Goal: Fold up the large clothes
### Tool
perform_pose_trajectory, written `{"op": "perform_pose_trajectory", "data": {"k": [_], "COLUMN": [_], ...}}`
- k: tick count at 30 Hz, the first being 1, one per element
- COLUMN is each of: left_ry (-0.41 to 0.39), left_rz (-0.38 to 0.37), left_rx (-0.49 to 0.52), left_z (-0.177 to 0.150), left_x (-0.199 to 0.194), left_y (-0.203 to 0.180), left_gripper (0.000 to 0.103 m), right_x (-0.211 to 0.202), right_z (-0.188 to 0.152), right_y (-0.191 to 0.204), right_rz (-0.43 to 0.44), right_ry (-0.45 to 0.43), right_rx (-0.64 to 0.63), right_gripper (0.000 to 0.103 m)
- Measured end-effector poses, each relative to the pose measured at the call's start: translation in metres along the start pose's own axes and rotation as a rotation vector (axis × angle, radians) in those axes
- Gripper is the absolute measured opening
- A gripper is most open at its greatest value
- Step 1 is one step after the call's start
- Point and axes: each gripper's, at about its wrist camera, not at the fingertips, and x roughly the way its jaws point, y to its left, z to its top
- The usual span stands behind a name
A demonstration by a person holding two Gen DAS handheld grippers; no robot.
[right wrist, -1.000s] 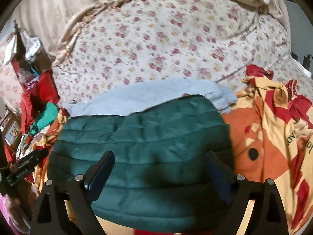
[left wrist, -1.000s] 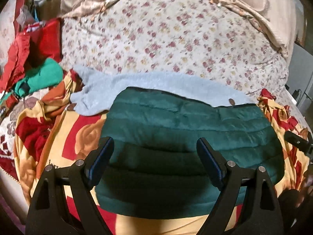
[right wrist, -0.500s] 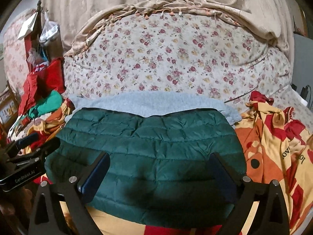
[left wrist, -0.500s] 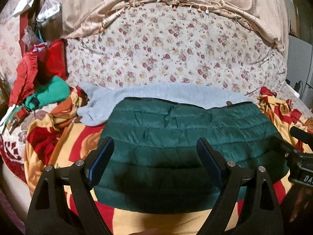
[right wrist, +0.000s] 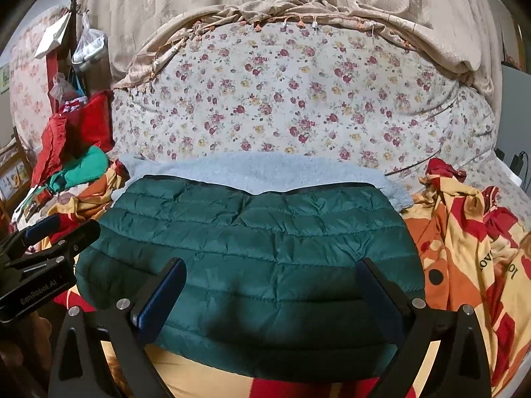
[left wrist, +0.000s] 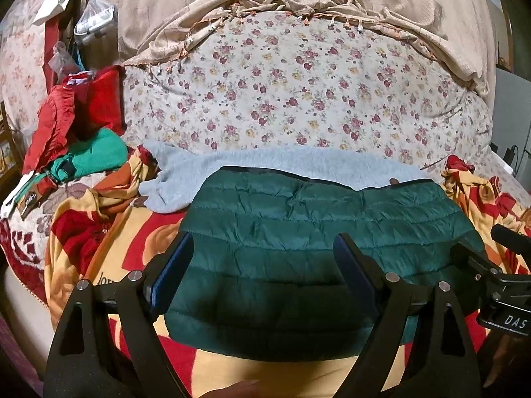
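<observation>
- Grey garment (left wrist: 298,165) mostly hidden under green jacket (left wrist: 315,232); only its 12 o'clock edge shows.
- Jacket lies folded on patterned blanket (left wrist: 109,232), centre frame.
- Left gripper (left wrist: 262,248) jaws wide apart, empty, above jacket's 6 o'clock part.
- Right gripper (right wrist: 272,275) jaws have just been opening, now wide, nothing held; contact with jacket unclear.
- Clothes pile (left wrist: 73,139) at 9 o'clock, items hard to separate.

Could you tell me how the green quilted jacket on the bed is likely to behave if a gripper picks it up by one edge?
The green quilted jacket would probably sag and unfold, since it lies soft and creased. Its puffy stitched channels suggest it is light for its bulk. The smooth, faintly shiny shell may slip between the pads of the right gripper, so a deep bite seems wiser.
</observation>
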Motion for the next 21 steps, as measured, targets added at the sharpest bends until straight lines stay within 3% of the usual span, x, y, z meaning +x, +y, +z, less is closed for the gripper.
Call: {"op": "perform_pose_trajectory", "data": {"k": [21], "left_ry": [0.019], "left_rz": [0.016], "left_rx": [-0.002], "left_z": [-0.005], "left_x": [0.011], "left_y": [0.003], "left_gripper": [0.087], "right_x": [0.014], "right_z": [-0.004], "right_y": [0.004], "right_rz": [0.001], "right_ry": [0.035], "right_rx": [-0.009], "right_gripper": [0.101]}}
